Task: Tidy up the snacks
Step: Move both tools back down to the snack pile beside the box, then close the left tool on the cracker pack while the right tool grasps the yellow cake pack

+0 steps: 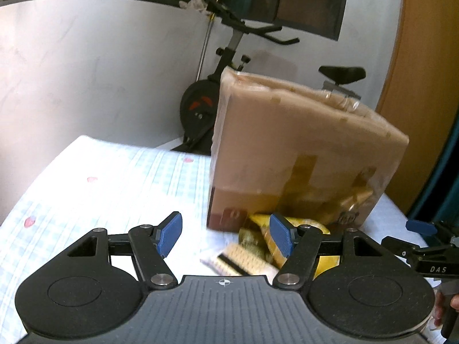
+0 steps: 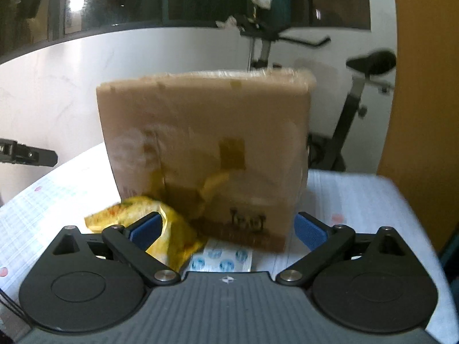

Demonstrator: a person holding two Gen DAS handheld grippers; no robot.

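Observation:
A tall brown cardboard box (image 1: 301,149) wrapped in clear tape stands upright on the light checked tablecloth (image 1: 100,177). Snack packets lie at its foot: a yellow bag (image 1: 289,226), a greenish packet (image 1: 252,238) and a striped wafer pack (image 1: 232,261). My left gripper (image 1: 226,235) hovers open just in front of these packets, nothing between its blue pads. In the right wrist view the same box (image 2: 206,149) faces me, with the yellow bag (image 2: 172,229) and a white packet with blue dots (image 2: 223,258) before it. My right gripper (image 2: 229,229) is open above them.
An exercise bike (image 1: 226,66) stands behind the table against a white wall. A wooden door (image 1: 424,86) is at the right. The right gripper's tip (image 1: 421,226) shows at the left view's right edge, a hand (image 1: 450,306) below it. The tablecloth spreads bare to the left.

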